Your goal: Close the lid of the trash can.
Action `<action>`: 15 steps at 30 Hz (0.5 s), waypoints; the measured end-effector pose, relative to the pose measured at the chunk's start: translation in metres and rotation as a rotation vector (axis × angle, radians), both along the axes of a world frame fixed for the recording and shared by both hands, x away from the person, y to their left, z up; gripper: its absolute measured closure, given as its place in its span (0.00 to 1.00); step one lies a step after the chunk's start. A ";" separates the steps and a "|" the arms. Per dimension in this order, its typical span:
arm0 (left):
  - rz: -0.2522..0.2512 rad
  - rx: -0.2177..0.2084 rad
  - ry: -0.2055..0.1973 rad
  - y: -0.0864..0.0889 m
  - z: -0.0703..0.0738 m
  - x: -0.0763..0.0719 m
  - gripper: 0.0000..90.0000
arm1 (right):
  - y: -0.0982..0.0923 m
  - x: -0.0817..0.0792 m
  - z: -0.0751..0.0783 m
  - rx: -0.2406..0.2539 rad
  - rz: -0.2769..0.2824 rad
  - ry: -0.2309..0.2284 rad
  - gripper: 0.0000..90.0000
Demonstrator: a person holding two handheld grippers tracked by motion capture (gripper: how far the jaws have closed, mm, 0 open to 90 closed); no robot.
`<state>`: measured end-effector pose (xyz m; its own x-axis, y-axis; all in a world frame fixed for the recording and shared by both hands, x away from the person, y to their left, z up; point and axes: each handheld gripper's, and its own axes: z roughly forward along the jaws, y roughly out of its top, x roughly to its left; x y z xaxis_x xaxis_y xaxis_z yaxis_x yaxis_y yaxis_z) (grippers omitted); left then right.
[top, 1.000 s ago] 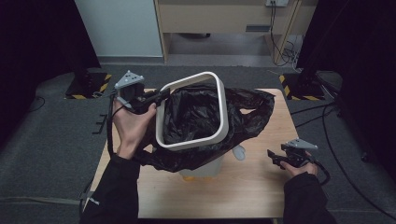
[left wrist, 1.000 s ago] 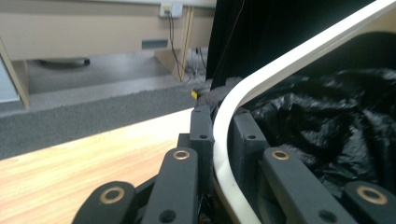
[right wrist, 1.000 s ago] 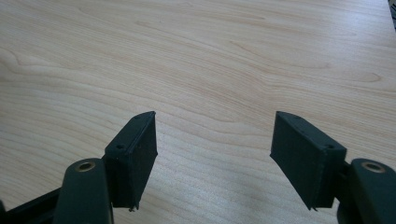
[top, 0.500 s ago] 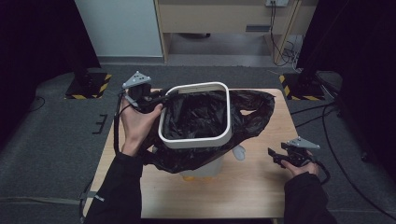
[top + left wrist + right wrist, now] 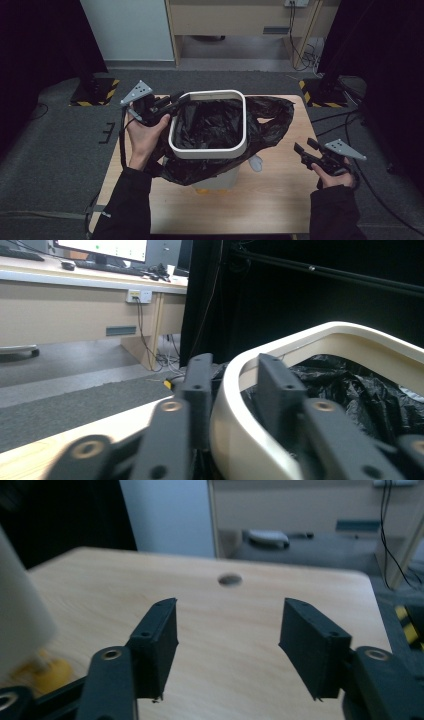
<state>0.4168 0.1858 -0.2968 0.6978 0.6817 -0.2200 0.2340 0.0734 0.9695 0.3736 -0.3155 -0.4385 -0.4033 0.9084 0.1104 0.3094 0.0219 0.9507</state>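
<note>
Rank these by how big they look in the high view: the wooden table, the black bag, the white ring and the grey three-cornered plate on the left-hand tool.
1. wooden table
2. black bag
3. white ring, which sits nearer the camera, so it may look larger than it is
4. grey plate

Dim room, dark at both sides; the pale surface [image 5: 280, 200] is evenly lit. Close-up tongs [image 5: 227, 645] look soft and blurred.

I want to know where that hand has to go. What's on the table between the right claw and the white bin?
Mostly bare table, going by the high view. Black bag spills over the white bin toward the right claw.
</note>
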 end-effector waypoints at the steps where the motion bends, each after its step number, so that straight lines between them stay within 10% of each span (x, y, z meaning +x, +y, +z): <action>1: 0.009 0.000 0.001 0.000 0.000 0.000 0.80 | 0.001 -0.003 0.008 0.010 0.011 -0.017 0.48; 15: 0.056 0.041 0.026 -0.006 0.011 -0.004 0.85 | 0.050 -0.027 0.100 0.106 0.210 -0.272 0.49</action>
<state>0.4130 0.1794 -0.2859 0.6528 0.7282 -0.2087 0.2560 0.0471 0.9655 0.3469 -0.2656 -0.3384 -0.6073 0.7921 0.0622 0.0439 -0.0447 0.9980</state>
